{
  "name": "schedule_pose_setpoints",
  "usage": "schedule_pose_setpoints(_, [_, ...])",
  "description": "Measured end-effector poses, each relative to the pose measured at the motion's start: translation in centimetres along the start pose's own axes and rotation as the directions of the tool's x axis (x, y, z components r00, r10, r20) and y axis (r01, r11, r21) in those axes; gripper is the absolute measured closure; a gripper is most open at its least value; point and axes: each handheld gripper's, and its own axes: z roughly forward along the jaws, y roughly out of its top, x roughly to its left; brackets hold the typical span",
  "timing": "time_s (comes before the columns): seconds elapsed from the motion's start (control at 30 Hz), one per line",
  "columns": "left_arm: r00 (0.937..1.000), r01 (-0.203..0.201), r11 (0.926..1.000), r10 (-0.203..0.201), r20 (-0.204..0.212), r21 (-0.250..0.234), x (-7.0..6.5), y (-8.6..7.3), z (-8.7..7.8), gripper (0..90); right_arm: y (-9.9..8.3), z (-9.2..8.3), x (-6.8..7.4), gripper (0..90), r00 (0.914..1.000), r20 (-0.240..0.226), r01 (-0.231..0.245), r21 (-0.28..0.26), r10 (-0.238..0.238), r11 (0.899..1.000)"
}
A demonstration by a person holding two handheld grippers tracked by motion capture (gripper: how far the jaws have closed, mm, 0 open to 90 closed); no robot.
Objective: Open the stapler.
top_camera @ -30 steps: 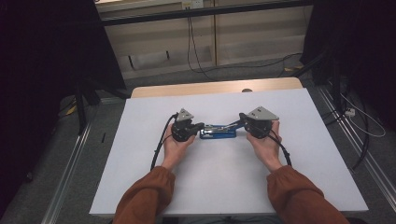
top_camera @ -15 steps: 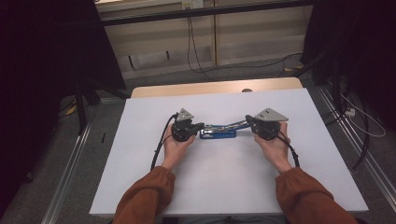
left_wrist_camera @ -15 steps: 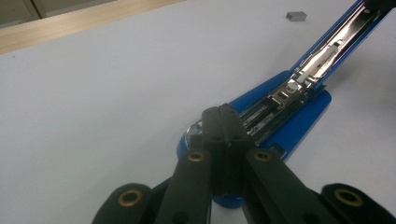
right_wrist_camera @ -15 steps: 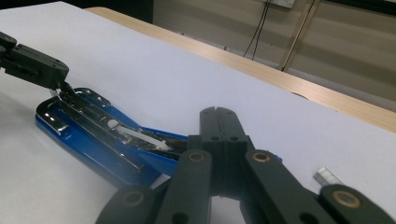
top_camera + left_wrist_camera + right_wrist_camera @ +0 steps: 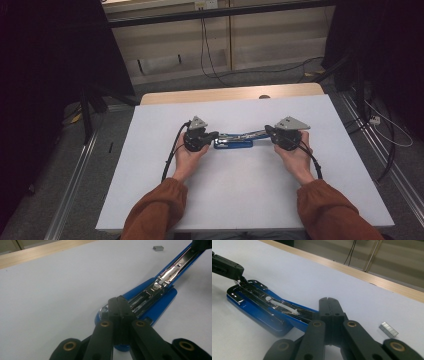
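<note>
The stapler (image 5: pixel 234 140) lies swung open between the two closed tools, left tool (image 5: pixel 214 135) pinning its base and right tool (image 5: pixel 269 131) at its lid, while the staple strip (image 5: pixel 388 329) beside the right tool awaits loading.

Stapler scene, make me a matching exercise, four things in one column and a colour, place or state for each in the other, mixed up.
1. stapler
2. staple strip
3. left gripper
4. table edge

A. light wood
B. blue, swung open
C. jaws shut, tips on the stapler's base end
D. small, grey, lying loose on the white surface

Pairs: 1-B, 2-D, 3-C, 4-A
</note>
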Motion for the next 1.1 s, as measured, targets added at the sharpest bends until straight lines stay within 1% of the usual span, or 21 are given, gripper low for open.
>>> schedule_pose_setpoints(0.2, [1.0000, 0.001, 1.0000, -0.001, 0.001, -0.001, 0.00, -0.01, 0.00, 90.0, -0.18, 0.19, -0.03, 90.0, 1.0000, -0.003, 0.000, 0.018, 0.000, 1.000])
schedule_pose_setpoints(0.3, [1.0000, 0.002, 1.0000, -0.002, 0.002, -0.001, 0.01, -0.01, 0.00, 90.0, -0.35, 0.35, 0.00, 90.0, 1.0000, -0.008, -0.004, 0.036, 0.005, 0.999])
schedule_pose_setpoints(0.4, [1.0000, 0.005, 1.0000, -0.005, 0.005, -0.003, 0.00, -0.05, 0.00, 90.0, -0.55, 0.55, 0.00, 90.0, 0.9999, -0.013, 0.002, 0.051, -0.002, 0.999])
schedule_pose_setpoints(0.63, [1.0000, 0.006, 1.0000, -0.006, 0.005, -0.003, -0.01, -0.05, 0.00, 90.0, -0.56, 0.60, 0.04, 90.0, 0.9998, -0.014, 0.012, 0.055, -0.011, 0.998])
schedule_pose_setpoints(0.87, [1.0000, 0.006, 1.0000, -0.006, 0.004, -0.003, -0.02, -0.05, 0.00, 90.0, -0.56, 0.65, 0.01, 90.0, 0.9998, -0.016, 0.008, 0.063, -0.007, 0.998])
schedule_pose_setpoints(0.97, [1.0000, -0.006, 1.0000, 0.006, -0.003, -0.002, 0.01, 0.00, -0.02, 90.0, -0.55, 0.63, -0.08, 90.0, 0.9997, -0.024, 0.001, 0.055, 0.000, 0.998])
schedule_pose_setpoints(1.0, [1.0000, -0.001, 1.0000, 0.001, 0.002, -0.002, 0.02, 0.00, -0.02, 90.0, -0.55, 0.62, -0.11, 90.0, 0.9997, -0.025, -0.001, 0.056, 0.002, 0.998])
schedule_pose_setpoints(1.07, [1.0000, -0.009, 1.0000, 0.009, 0.001, -0.003, 0.06, 0.01, -0.03, 90.0, -0.52, 0.61, -0.11, 90.0, 0.9997, -0.024, -0.005, 0.054, 0.006, 0.999])
schedule_pose_setpoints(1.1, [1.0000, 0.001, 1.0000, -0.001, 0.005, -0.006, 0.00, 0.01, -0.05, 90.0, -0.53, 0.61, -0.13, 90.0, 0.9997, -0.023, -0.008, 0.055, 0.009, 0.998])
